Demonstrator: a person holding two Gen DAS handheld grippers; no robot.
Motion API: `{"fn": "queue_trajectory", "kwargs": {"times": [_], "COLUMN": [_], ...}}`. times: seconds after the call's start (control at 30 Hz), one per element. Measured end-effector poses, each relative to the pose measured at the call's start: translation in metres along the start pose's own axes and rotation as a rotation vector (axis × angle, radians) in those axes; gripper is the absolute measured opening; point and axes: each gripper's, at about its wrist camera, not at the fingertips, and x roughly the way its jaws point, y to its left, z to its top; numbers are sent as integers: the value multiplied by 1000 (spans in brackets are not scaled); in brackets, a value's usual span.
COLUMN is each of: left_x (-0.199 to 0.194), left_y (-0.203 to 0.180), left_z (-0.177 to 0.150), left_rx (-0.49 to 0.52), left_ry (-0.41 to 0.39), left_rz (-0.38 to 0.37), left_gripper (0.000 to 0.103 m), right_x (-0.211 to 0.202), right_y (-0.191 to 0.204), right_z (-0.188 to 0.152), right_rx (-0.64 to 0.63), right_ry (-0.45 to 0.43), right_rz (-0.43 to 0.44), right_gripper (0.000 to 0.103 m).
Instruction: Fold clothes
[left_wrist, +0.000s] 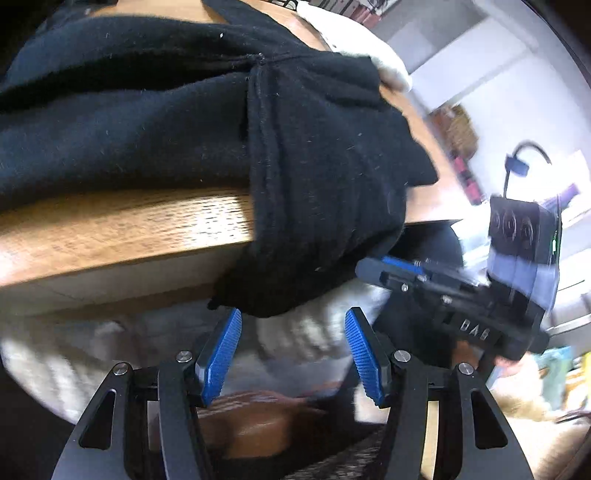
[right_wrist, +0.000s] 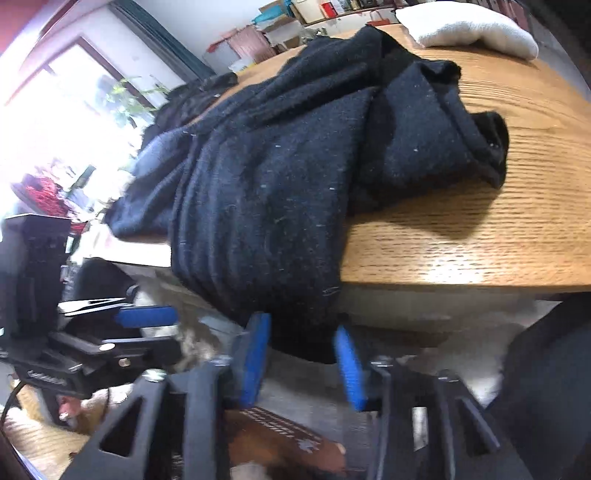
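Black garment (left_wrist: 229, 122) is seen draped over the near edge of the wooden table (left_wrist: 122, 229), w/ one bunched end hanging below the edge at frame center in both views.

Left wrist view: left gripper (left_wrist: 293, 360) is held wide open at bottom center, blue ribbed pads (left_wrist: 221, 354) spread apart, nothing clamped. The hanging fabric end sits just above and between the pad tips; contact can't be told. Right gripper (left_wrist: 402, 267) is seen at mid right, tilted, one blue pad visible near the hanging cloth, blurred. Further out, the garment is piled across the upper left and center of the frame, w/ a seam running down its middle. A white folded cloth (left_wrist: 369, 51) lies on the table at upper right, partly under the black fabric's far edge.

Right wrist view: right gripper (right_wrist: 301, 363) is open at bottom center, blue pads (right_wrist: 255, 358) parted w/ the hanging end of the garment (right_wrist: 266, 177) between and just above them; no grip is seen. Left gripper (right_wrist: 147, 317) shows at lower left, blurred, beside the table edge. The garment is crumpled across the table (right_wrist: 498, 240) from center to upper left, a sleeve-like fold ending at upper right. The white cloth (right_wrist: 472, 27) rests at the top right, apart from the garment. A bright window (right_wrist: 55, 122) fills the upper left.
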Motion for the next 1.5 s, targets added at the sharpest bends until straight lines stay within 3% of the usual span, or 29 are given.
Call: {"fn": "queue_trajectory", "kwargs": {"times": [0.03, 0.07, 0.2, 0.4, 0.47, 0.53, 0.6, 0.7, 0.8, 0.9, 1.1, 1.27, 1.5], "left_x": [0, 1, 11, 32, 36, 37, 35, 15, -10, -35, -80, -102, -114], "left_y": [1, 2, 4, 5, 6, 4, -5, -20, -36, -42, -49, -35, -32], "left_z": [1, 1, 9, 14, 14, 13, 10, 6, 10, 24, 86, 178, 308], "left_rx": [-4, -7, -26, -57, -63, -47, 16, 99, 149, 159, 205, 143, 122], "left_ry": [-5, -11, -27, -23, -41, -55, -53, -116, -209, -273, -389, -467, -560], "left_rz": [10, 20, 18, -105, -101, -98, -101, -125, -70, -101, -136, -170, -48], "left_gripper": [60, 60, 60, 60, 59, 43, 10, 6, 5, 5, 5, 5, 5], "right_x": [-4, -8, -27, -36, -34, -34, -34, -37, -44, -55, -79, -96, -83], "right_y": [4, 9, 19, 21, 21, 20, 20, 25, 32, 38, 50, 67, 64], "right_z": [-1, -1, -1, 4, 4, 4, 5, 7, 13, 26, 76, 154, 275], "right_rx": [-21, -44, -70, -22, -9, -4, -4, -21, -60, -92, -172, -260, -266], "right_ry": [-6, -14, -45, -62, -60, -56, -55, -64, -83, -119, -226, -349, -458], "right_rz": [5, 5, -34, -43, -37, -43, -45, -44, -50, -55, -104, -163, -199], "right_gripper": [7, 5, 5, 5, 5, 5, 5, 5, 5, 5, 5, 5, 5]}}
